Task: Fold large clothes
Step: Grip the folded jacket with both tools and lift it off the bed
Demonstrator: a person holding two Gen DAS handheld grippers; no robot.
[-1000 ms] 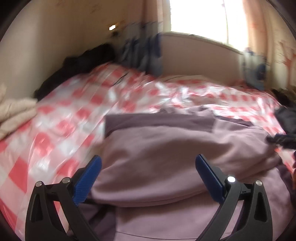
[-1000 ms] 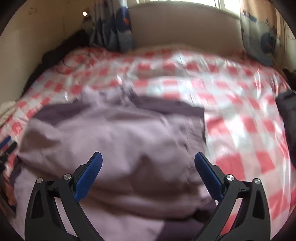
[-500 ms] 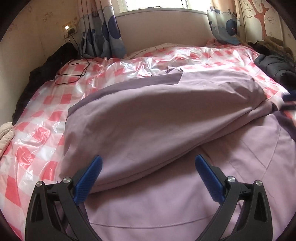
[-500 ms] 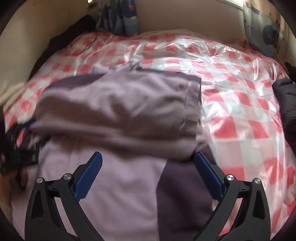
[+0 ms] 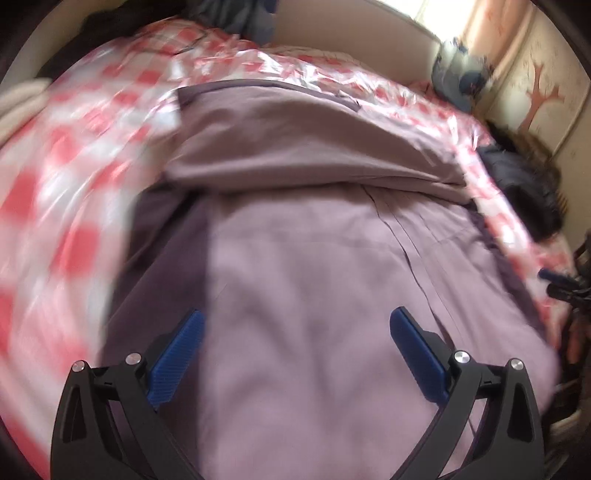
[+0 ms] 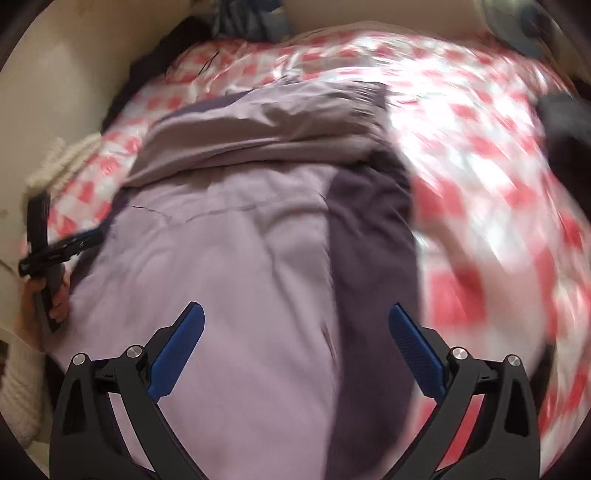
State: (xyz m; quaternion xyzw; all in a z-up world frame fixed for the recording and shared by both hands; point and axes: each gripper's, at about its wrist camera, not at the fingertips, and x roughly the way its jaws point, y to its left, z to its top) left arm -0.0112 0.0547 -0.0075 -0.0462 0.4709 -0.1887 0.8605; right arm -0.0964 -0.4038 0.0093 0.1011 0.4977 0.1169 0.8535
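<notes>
A large lilac garment with dark purple panels [image 5: 303,258] lies on the bed; its far part is folded back over itself [image 5: 295,136]. It also fills the right wrist view [image 6: 229,266], with a dark purple strip [image 6: 373,258] on its right. My left gripper [image 5: 295,343] is open and empty above the near part of the garment. My right gripper [image 6: 295,339] is open and empty above the garment too. The left gripper shows at the left edge of the right wrist view [image 6: 59,251], and the right gripper at the right edge of the left wrist view [image 5: 561,284].
The bed has a shiny red and white checked cover [image 5: 74,177] [image 6: 498,155]. Dark clothes [image 5: 524,184] lie at the bed's right side. A cream knit item [image 6: 62,158] lies at the left. Curtains [image 6: 251,18] and a wall stand behind the bed.
Both grippers have drawn back toward the near edge of the bed and tilted down. More of the garment's near, flat part shows now. Both stay open.
</notes>
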